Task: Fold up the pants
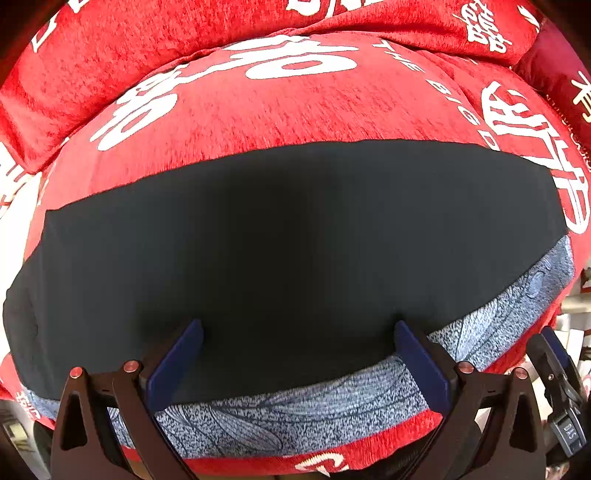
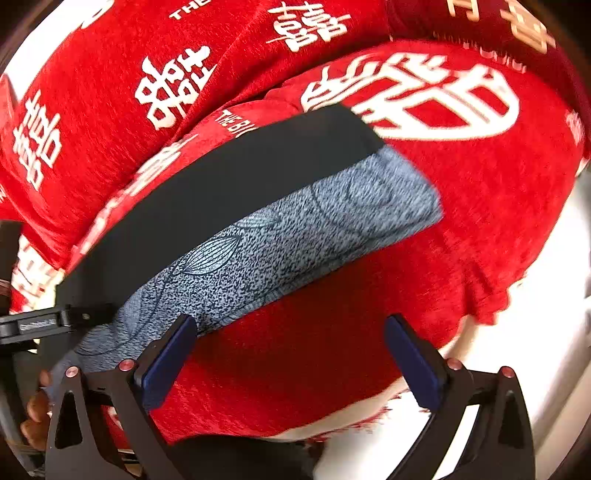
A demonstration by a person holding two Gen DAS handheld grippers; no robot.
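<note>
The pants [image 1: 295, 251] lie flat on a red cover [image 1: 295, 110] printed with large white characters, which drapes a cushioned seat. In the left wrist view they stretch across the seat from its left edge almost to its right edge: a wide dark panel on the far side and a band of speckled blue-grey cloth with a leaf pattern along the near edge. Behind them a red back cushion [image 1: 184, 29] with the same white print rises along the far edge.

The left gripper [image 1: 299, 332] hangs over the near middle of the pants with its blue-padded fingers [image 1: 177, 362] spread wide; nothing sits between them, and whether the tips touch the cloth cannot be told. At the right edge of that view part of the other tool shows.

In the right wrist view the pants run on a slant from the lower left up toward the middle, the blue-grey band ending short of the seat's right edge. The right gripper [image 2: 291, 328] is also released, fingers wide apart, its left finger [image 2: 170, 362] over the blue-grey hem and its right finger over bare red cover near the front edge. A hand [image 2: 35, 417] shows at the lower left.
</note>
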